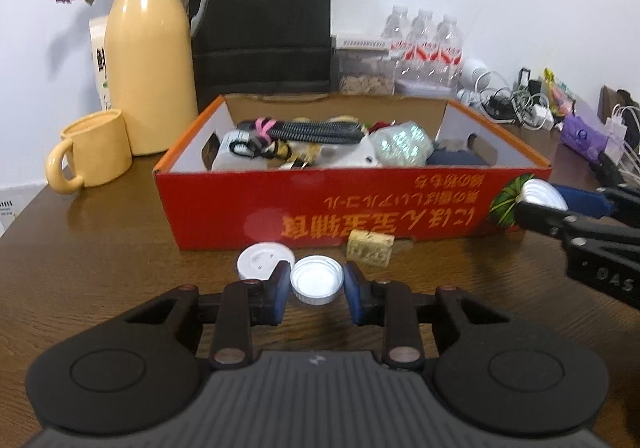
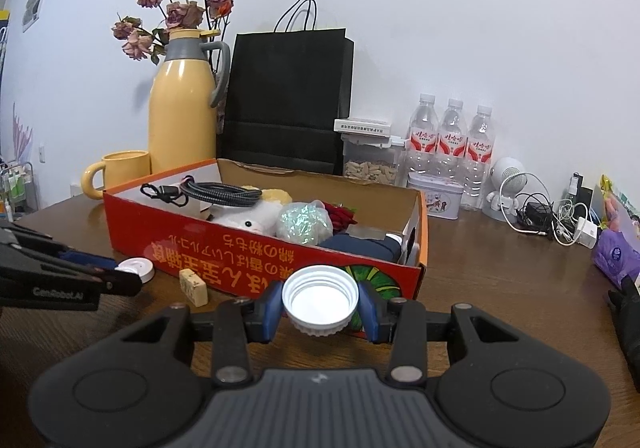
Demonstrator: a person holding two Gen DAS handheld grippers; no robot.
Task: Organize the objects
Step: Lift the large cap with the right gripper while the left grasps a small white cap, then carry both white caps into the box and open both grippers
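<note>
The left gripper (image 1: 317, 290) is closed on a white cap (image 1: 317, 280) sitting mouth-up, low over the desk (image 1: 100, 248); the cap lies squarely between the blue pads. My guess is that the grip is thin, on the ribbed rim only, so a quick tilt could let the cap pop out. A white disc (image 1: 264, 260) lies at ten o'clock from it, nearly touching the left pad, and could be nudged on lifting. A tile (image 1: 370, 250) lies at one o'clock, against the red box (image 1: 240, 207).

The right gripper (image 2: 320, 308) clamps a second cap (image 2: 320, 298), held in front of the box's near wall. Carried forward without rising, it would likely strike that wall. The box is already crowded, so a dropped cap may bounce off.
</note>
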